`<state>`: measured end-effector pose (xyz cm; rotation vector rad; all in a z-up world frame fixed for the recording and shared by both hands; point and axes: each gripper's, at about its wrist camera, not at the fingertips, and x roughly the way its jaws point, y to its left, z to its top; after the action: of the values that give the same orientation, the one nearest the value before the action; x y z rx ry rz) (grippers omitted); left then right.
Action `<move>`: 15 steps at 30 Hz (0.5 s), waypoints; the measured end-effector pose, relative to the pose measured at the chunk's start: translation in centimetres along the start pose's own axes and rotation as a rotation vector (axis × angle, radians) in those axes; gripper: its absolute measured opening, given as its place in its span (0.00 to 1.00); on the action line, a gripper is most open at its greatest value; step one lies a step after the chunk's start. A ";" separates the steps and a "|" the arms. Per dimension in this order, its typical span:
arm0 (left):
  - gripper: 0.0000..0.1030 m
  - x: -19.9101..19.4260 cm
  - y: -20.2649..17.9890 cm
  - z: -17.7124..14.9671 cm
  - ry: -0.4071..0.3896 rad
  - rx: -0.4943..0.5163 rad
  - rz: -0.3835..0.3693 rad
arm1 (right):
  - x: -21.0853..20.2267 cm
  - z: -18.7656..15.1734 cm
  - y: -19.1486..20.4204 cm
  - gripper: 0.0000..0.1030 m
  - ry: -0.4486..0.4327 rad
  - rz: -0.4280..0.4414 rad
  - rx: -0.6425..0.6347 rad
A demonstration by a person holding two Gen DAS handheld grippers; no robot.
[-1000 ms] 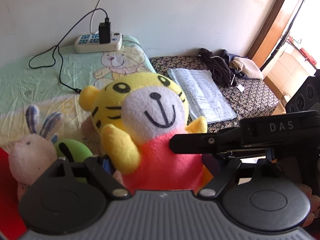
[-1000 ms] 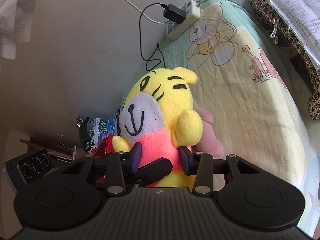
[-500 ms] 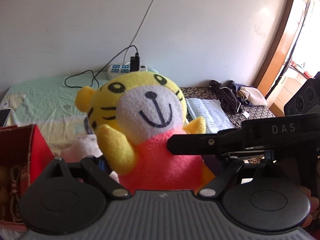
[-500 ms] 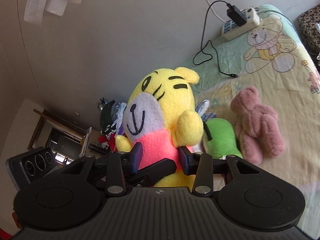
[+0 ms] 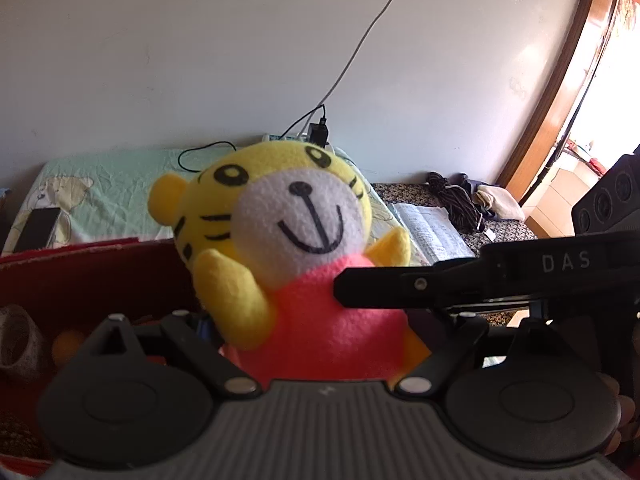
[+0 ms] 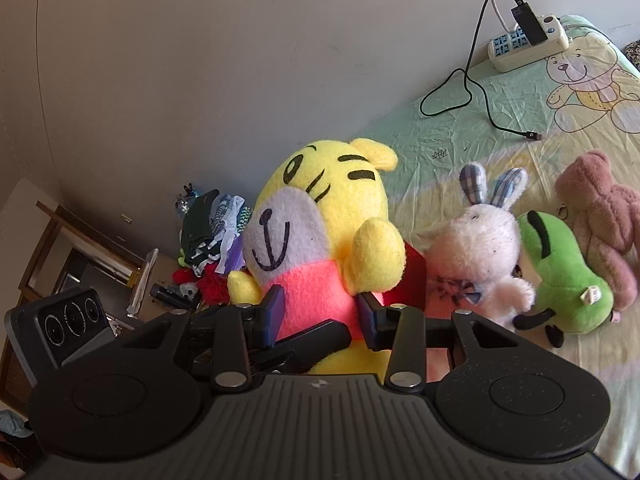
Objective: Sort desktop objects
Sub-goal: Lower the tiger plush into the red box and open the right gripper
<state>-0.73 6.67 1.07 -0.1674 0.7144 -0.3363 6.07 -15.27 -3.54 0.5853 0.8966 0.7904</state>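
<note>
A yellow tiger plush [image 5: 296,216] in a pink shirt hangs in the air, held by both grippers. My left gripper [image 5: 320,328] is shut on its pink body from below. In the right wrist view my right gripper [image 6: 320,312] is shut on the same tiger plush [image 6: 320,216], its blue pads pressed into the shirt. One right finger [image 5: 400,284] crosses the left wrist view as a black bar against the tiger's belly. An open red box [image 5: 80,272] lies just below and left of the tiger.
On the cartoon bedsheet [image 6: 500,120] lie a white rabbit plush [image 6: 480,248], a green frog plush [image 6: 560,272] and a pink bear plush [image 6: 600,216]. A power strip [image 6: 528,44] with a cable sits by the wall. A phone [image 5: 38,224] and papers [image 5: 432,232] lie further off.
Both grippers have carried the tiger up and leftward, away from the other plush toys. The red box has come into view under it. The grip on it is unchanged.
</note>
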 end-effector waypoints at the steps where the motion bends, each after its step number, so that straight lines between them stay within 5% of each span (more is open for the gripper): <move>1: 0.87 -0.2 0.9 -0.1 0.002 0.003 -0.013 | 0.6 -0.4 0.7 0.41 -0.006 -0.021 -0.001; 15: 0.91 2.0 11.9 -2.2 0.087 -0.080 -0.268 | 6.7 -4.1 5.9 0.42 -0.133 -0.344 -0.070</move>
<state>2.15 16.99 -4.89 -0.3277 0.7936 -0.5740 3.10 -5.90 -4.32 0.4019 0.8156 0.4646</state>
